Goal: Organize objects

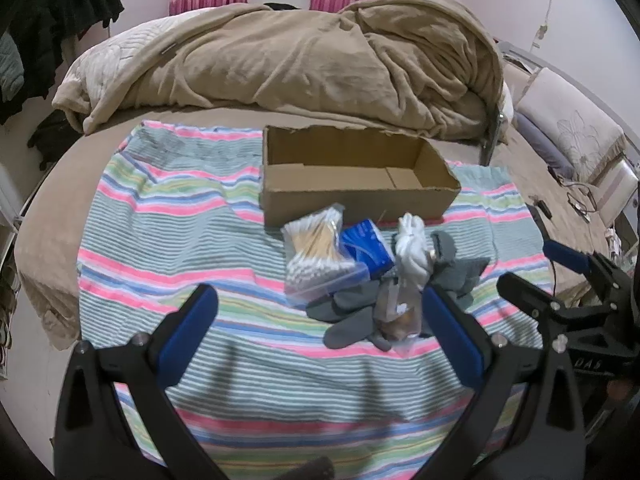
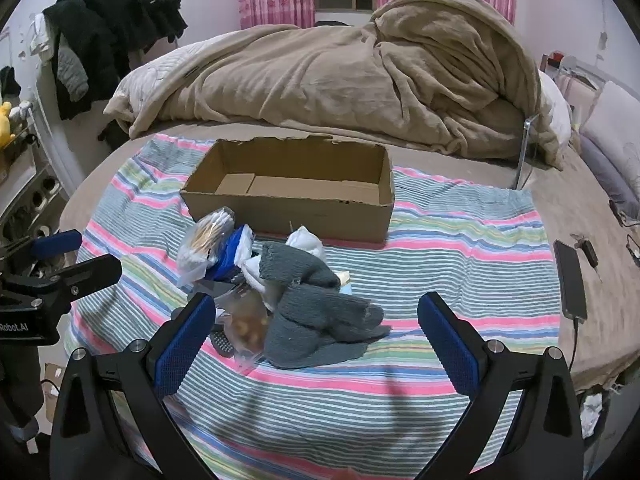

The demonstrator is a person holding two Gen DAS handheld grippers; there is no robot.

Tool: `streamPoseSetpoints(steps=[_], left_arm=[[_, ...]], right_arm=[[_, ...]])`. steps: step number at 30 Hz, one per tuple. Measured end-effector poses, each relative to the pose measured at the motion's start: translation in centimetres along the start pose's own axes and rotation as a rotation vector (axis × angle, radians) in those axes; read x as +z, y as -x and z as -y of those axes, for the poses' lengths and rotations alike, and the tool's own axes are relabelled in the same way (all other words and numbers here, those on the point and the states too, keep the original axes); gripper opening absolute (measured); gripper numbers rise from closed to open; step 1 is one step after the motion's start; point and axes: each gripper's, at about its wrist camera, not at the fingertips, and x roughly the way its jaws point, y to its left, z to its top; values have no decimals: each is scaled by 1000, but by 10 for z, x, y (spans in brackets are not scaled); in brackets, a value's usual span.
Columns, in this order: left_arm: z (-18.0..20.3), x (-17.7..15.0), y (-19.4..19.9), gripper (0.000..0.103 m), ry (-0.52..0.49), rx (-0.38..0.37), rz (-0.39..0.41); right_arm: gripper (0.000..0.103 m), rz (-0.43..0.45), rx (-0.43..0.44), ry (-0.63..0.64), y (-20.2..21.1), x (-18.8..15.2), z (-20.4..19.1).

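So the whole setup sits on a bed (image 2: 500,168), with a tan blanket (image 2: 340,80) bunched up at 12 o'clock, probably shoved back to free up a flat patch. A striped cloth (image 2: 440,280) is spread over that patch, I'd guess as a work mat.

On the cloth toward 12 sits an open cardboard box (image 2: 296,208), empty as far as I can see, so nothing has been sorted yet. Looks like the obvious place for everything to go.

Right in front of the box, dead centre, is the pile: grey socks (image 2: 320,320) on top, something white (image 1: 410,248) that might be gloves or more socks, a bag of cotton swabs (image 1: 316,252), a blue pack (image 1: 366,248), and a clear baggie (image 2: 244,328) with something brownish inside that I can't identify. It's all heaped and overlapping, so there may be stuff underneath I can't see.

A phone (image 2: 570,280) on a cable lies at 3 o'clock off the cloth, likely just charging and not part of this.

Left claw (image 1: 318,312) is spread wide, holding nothing, hovering short of the pile at 6. Right claw (image 2: 316,320) is the same, wide apart and empty, framing the socks. The bottom of both views is blocked by the claws.
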Motion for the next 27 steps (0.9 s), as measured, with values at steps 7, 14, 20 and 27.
streamPoseSetpoints(steps=[7,14,20,27], left_arm=[[0,1,0,103,-5,6,3],[2,-1,2,103,-18,8,11],[1,0,1,103,-19,19,15],[2,-1,1,103,-29,16,16]], right_arm=[[103,-8,14,-22,-1,-2,4],[103,-14,19,-33,-1,-2,5],[103,-15,22,-34,-1,-2,5],[103,-15,22,-36,0,-2,5]])
